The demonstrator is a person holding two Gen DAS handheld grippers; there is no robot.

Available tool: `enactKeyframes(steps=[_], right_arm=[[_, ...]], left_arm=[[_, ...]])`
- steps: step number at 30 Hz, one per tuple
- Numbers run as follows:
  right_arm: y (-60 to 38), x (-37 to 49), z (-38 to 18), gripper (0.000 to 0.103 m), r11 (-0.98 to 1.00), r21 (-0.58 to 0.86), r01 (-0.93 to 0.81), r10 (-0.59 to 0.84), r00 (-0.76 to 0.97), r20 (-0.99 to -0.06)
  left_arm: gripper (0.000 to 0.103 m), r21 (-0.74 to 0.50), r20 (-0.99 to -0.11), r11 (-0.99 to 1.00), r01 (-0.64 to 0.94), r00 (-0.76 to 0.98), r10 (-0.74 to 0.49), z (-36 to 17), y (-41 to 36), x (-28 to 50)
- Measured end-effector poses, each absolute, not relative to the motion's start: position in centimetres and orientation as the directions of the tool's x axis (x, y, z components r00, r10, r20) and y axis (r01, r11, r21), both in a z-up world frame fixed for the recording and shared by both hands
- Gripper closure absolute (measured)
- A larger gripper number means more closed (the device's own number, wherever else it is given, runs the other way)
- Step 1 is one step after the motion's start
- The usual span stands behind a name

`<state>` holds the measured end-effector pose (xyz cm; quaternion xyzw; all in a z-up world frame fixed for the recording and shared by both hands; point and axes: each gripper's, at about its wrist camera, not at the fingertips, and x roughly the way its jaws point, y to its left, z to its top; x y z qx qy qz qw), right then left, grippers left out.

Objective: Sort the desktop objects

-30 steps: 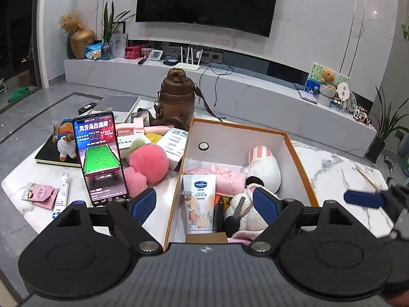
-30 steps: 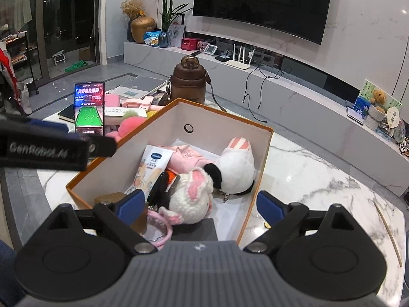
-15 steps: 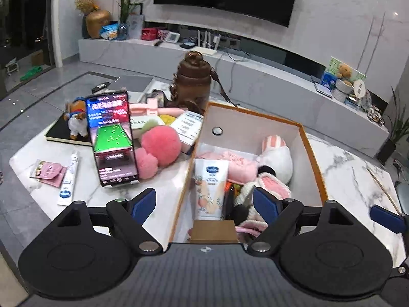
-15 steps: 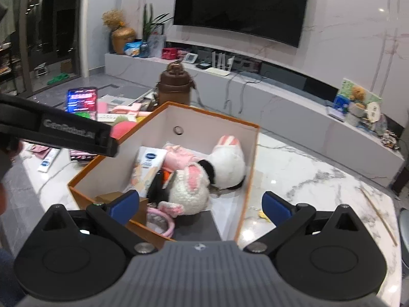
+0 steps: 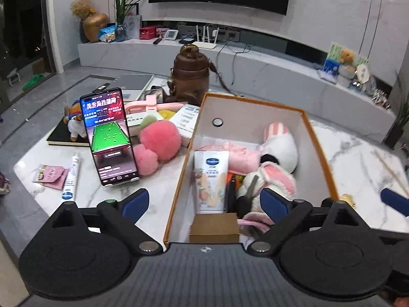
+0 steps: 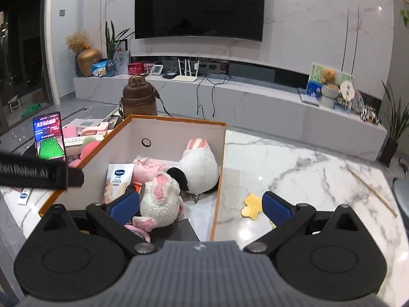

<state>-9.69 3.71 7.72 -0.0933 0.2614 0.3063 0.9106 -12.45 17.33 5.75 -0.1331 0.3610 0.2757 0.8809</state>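
At the far left of the marble table [image 5: 358, 158] lie a pink sachet [image 5: 52, 176] and a white tube [image 5: 71, 176], with a dark book [image 5: 60, 138] behind them carrying a small toy figure [image 5: 75, 125]. Next comes a phone [image 5: 110, 135] propped upright, its screen lit with a green snooker table. Just right of it sit a pink pompom [image 5: 159, 140] and a smaller one touching it. Behind stands a brown bottle [image 5: 190, 74].

The left gripper [image 5: 202, 202] hangs above the near left wall of the orange box [image 5: 319, 151], jaws wide apart and holding nothing; one blue pad is over the table, the other over the box's contents.

Inside the box a lotion tube [image 5: 211, 179] leans by the left wall, with pink cloth [image 5: 242, 156], a white plush [image 5: 283, 145] and a pink-eared bunny [image 5: 276, 181] to its right, and a small brown carton [image 5: 214, 227] at the near end.

The right gripper [image 6: 200, 204] is spread fully wide and empty, straddling the box's right wall: its left pad near the bunny, its right pad over the table beside a yellow flower-shaped coaster [image 6: 253, 206]. A thin stick [image 6: 370, 192] lies far right.
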Motion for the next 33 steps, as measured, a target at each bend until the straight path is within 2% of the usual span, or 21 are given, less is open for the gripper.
enactKeyframes(steps=[7, 14, 23, 33], right_arm=[[4.5, -9.0, 6.9, 0.001, 0.792, -0.014, -0.611, 0.505, 0.666, -0.549], [4.6, -7.6, 5.9, 0.001, 0.788, 0.041, -0.615, 0.515, 0.62, -0.592], [5.0, -7.0, 5.3, 0.001, 0.795, 0.009, -0.607, 0.484, 0.624, -0.614], [4.8, -7.4, 5.3, 0.001, 0.799, -0.044, -0.6, 0.454, 0.649, -0.611]], left_arm=[[0.0, 0.006, -0.73, 0.799, -0.601, 0.544, 0.414, 4.9, 17.5, -11.5], [0.0, 0.183, -0.654, 0.79, -0.586, 0.528, 0.542, 5.3, 15.2, -10.4], [0.0, 0.154, -0.663, 0.822, -0.549, 0.559, 0.498, 4.8, 14.4, -9.4], [0.0, 0.101, -0.713, 0.836, -0.539, 0.547, 0.439, 4.3, 14.7, -9.3]])
